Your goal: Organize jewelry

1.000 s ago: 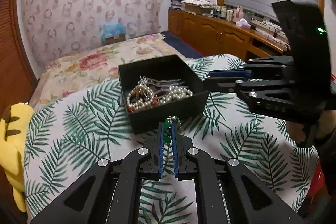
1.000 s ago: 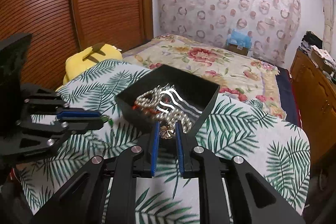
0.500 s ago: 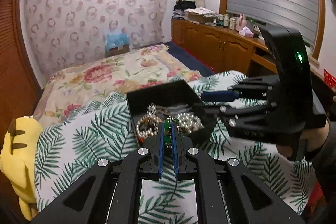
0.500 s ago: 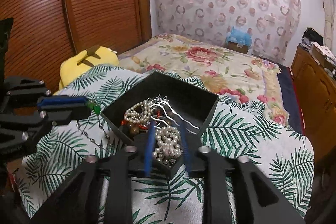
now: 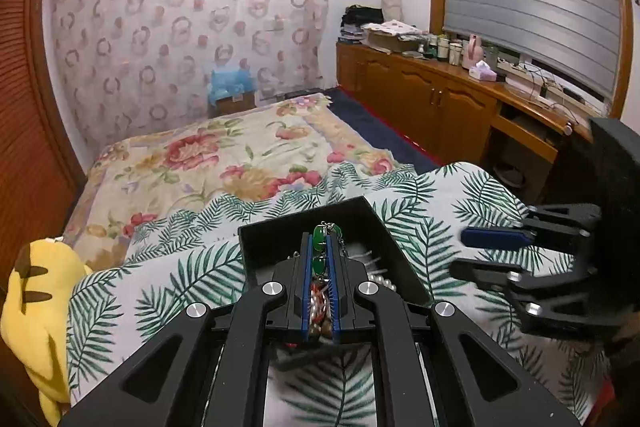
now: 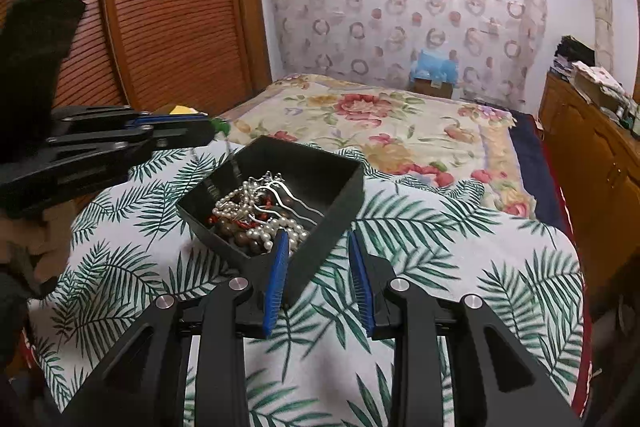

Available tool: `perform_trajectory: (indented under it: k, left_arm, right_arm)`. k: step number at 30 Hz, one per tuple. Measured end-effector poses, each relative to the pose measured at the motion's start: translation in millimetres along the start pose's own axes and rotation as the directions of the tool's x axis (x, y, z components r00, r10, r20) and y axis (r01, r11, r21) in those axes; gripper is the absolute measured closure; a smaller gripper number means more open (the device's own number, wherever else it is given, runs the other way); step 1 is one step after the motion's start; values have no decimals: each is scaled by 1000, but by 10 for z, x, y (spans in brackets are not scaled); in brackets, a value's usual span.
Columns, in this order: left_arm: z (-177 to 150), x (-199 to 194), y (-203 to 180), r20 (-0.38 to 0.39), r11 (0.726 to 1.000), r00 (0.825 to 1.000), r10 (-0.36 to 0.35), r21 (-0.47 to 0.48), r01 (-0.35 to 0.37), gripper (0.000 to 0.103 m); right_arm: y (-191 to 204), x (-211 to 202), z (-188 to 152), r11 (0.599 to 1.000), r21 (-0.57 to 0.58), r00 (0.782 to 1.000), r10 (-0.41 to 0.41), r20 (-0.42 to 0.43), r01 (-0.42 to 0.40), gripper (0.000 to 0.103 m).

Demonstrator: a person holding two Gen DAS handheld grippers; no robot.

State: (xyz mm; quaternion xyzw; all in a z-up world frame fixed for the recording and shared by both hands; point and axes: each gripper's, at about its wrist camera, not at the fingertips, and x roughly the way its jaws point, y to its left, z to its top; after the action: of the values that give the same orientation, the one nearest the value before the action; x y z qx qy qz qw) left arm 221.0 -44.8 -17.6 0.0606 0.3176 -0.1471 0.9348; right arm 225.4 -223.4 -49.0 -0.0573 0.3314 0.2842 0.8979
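A black open box [image 6: 340, 183] sits on the palm-leaf cloth and holds pearl strands [image 6: 280, 227], red and brown beads and a silver hairpin [image 6: 280, 199]. My left gripper [image 5: 320, 247] is shut on a green-bead chain necklace [image 5: 320, 235] and holds it above the box [image 5: 372, 211]; in the right wrist view it [image 6: 208, 131] hovers over the box's left corner with the chain hanging down. My right gripper [image 6: 316, 247] is open and empty at the box's near corner; it shows at the right in the left wrist view [image 5: 480, 255].
The palm-leaf cloth [image 6: 460, 247] covers the near end of a bed with a floral blanket [image 6: 380, 119]. A yellow plush toy [image 5: 36, 299] lies at the left edge. Wooden cabinets [image 5: 440, 107] run along the right wall, a slatted wardrobe [image 6: 160, 7] along the left.
My left gripper has risen and moved forward over the box with the green necklace. My right gripper has opened, dropped its piece into the box and drawn back.
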Motion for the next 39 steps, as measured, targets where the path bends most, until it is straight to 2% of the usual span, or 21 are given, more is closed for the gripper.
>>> perform_trajectory:
  k: [9,11,13,14,16,19,21,24,31,32,34,37,39]
  left_arm:
    - [153,213,-42,0,1000,1000,12,-22,-12,96]
    - [160,220,-45,0,999,1000,22,-24,-22,83]
    - [158,224,-52,-1,999,999,37,-26,-37,64]
    - [149,218,-51,-2,999,999,41,-27,-41,61]
    - [132,203,-32,-5,998,999,43,-36,-43,44]
    - [70,124,13,-1,997,998,59,-49,-59,26]
    - [26,61,40,4,996,998,63,-60,-63,17]
    - [-69,-99,56,17,993,995,93,-68,-92,10]
    - [-263,-459,76,35,988,991,126,-89,-123,8]
    - [-290,-506,79,33,987,991,130,-95,-127,8]
    - [-364,-606,90,29,986,990,135,-107,-131,8]
    - [-459,-733,94,24,978,985,173,-118,-169,8]
    - [-512,-824,106,29,974,980,195,-125,-190,8]
  right_arm:
    - [-130,-235,-83,1000,23,1000,-10,26,9,70]
    - [-132,-259,-91,1000,22,999,-14,30,13,70]
    - [-127,-284,-93,1000,22,999,-15,37,14,70]
    - [-117,-290,-96,1000,21,999,-16,39,15,70]
    - [-104,-301,-98,1000,23,999,-20,44,19,70]
    - [-66,-334,-105,999,28,998,-23,52,21,70]
    - [-31,-347,-105,999,28,998,-26,60,25,70]
    - [33,-377,-95,999,29,997,-34,72,32,70]
    - [133,-452,-98,998,55,995,-44,92,39,69]
    - [152,-474,-96,997,57,994,-47,98,42,67]
    - [203,-532,-95,997,56,992,-57,111,51,55]
    - [284,-610,-89,997,55,990,-68,125,62,48]
    - [330,-666,-89,996,57,989,-77,130,70,47]
